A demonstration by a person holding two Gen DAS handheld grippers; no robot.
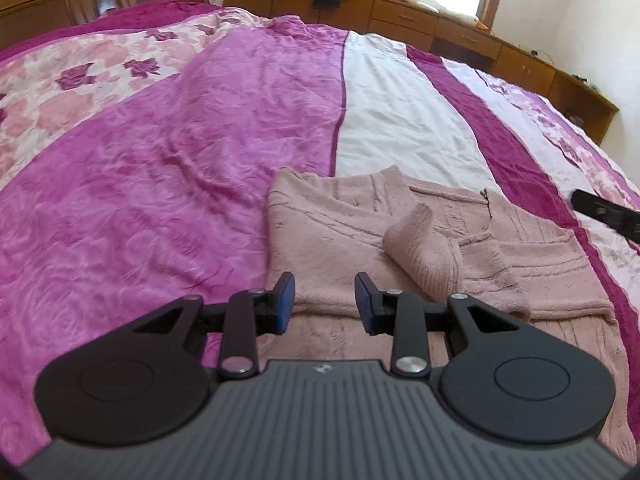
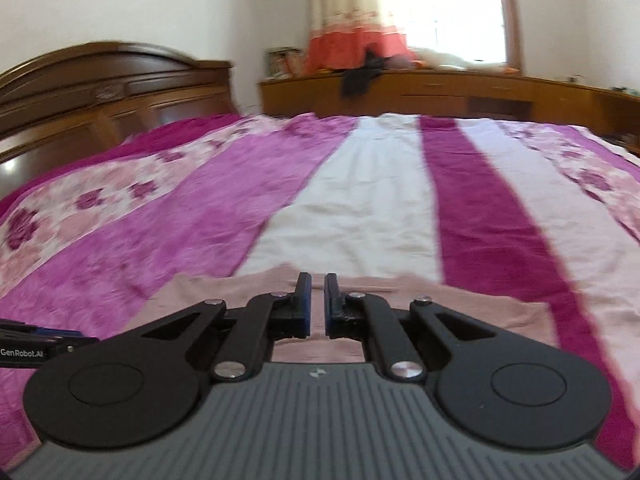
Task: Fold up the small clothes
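A pale pink knit sweater point(image 1: 340, 232) lies flat on the bed, with one sleeve point(image 1: 420, 248) folded across its middle. My left gripper point(image 1: 325, 300) hovers over the sweater's near left part, open, with nothing between its blue pads. Part of my right gripper point(image 1: 604, 216) shows as a black piece beyond the sweater's right edge. In the right wrist view my right gripper point(image 2: 317, 300) is low over the sweater point(image 2: 460, 304). Its jaws stand almost together with a thin gap and hold nothing. The left gripper's body point(image 2: 36, 340) pokes in at the left edge.
The bedspread point(image 1: 160, 200) is striped magenta, white and floral and spreads wide on all sides. A dark wooden headboard point(image 2: 100, 88) stands at the far left. Low wooden cabinets point(image 1: 440, 28) with clothes and a plush toy on top run under the window.
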